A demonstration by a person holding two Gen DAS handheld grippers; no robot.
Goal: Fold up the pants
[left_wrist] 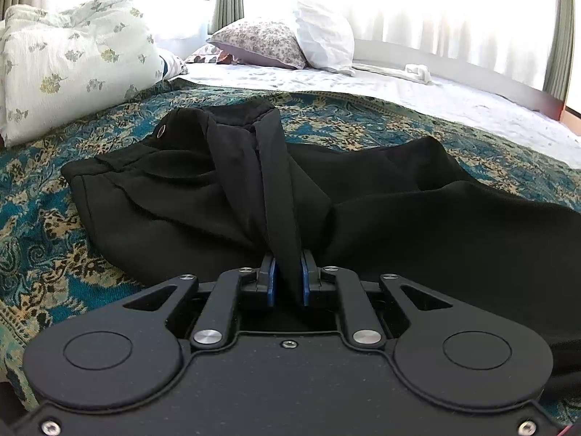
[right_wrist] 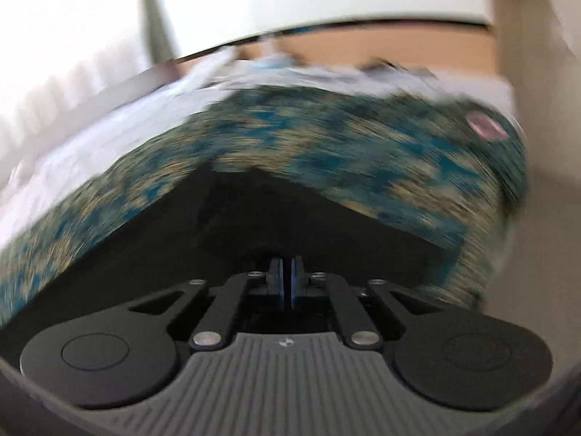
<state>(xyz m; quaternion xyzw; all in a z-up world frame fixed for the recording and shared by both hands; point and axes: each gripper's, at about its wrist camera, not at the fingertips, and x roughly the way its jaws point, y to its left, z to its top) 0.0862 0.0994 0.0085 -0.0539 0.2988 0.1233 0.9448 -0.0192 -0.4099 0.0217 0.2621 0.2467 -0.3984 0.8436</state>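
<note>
The left gripper (left_wrist: 289, 272) is clamped on a raised fold of the pants (left_wrist: 203, 196), which lie on the patterned cover (left_wrist: 43, 247); the right gripper (right_wrist: 287, 276) is closed on black cloth, though blur hides detail. Risk: a hard pull may slip the fold free or bunch it. The cover lies bare beyond the pants, with pillows (left_wrist: 72, 58) further off; the bed edge is near on the right.
</note>
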